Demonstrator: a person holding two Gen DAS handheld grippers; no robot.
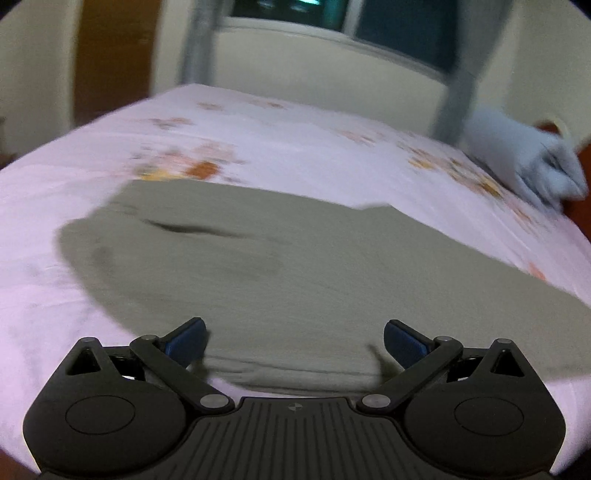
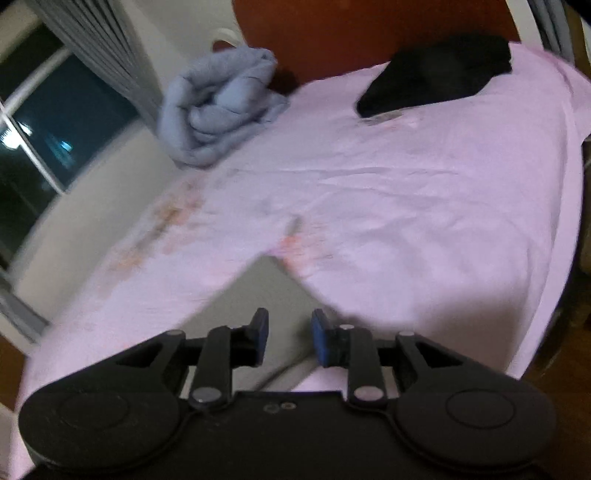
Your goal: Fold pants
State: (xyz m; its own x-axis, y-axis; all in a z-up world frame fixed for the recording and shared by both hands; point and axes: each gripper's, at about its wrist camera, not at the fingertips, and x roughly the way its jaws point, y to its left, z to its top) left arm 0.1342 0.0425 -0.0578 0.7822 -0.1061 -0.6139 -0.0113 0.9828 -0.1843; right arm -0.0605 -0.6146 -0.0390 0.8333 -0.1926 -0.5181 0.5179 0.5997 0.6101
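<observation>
Two black hand-held grippers at 6 o'clock, one per wrist view. Left gripper (image 1: pixel 294 341) spread wide, blue pads well apart, nothing between them, poised over the near hem of the olive-grey fabric pants (image 1: pixel 295 266). Right gripper (image 2: pixel 286 341) parted narrowly, a corner of the same pants (image 2: pixel 266 291) lying under and between the pads, apparently not pinched; blur prevents certainty.

Pants spread flat on the pale pink floral bedsheet (image 1: pixel 258 129), filling the left view from 6 o'clock toward centre, a dark crease at about 10 o'clock. Seen from the right wrist, only a triangular point of cloth at 6 o'clock.

Farther off: a crumpled pale blue blanket (image 2: pixel 218 110) at 11 o'clock in the right view, showing at 2 o'clock from the left wrist; a flat black garment (image 2: pixel 436 74) at 1 o'clock near the brown headboard (image 2: pixel 332 33); dark window (image 1: pixel 332 14) at 12 o'clock from the left wrist.

Likely risks: closing on sheet together with trouser cloth, dragging the bedding; gripping one layer only, skewing the fold; uneven pull between hands leaving that crease trapped inside.
</observation>
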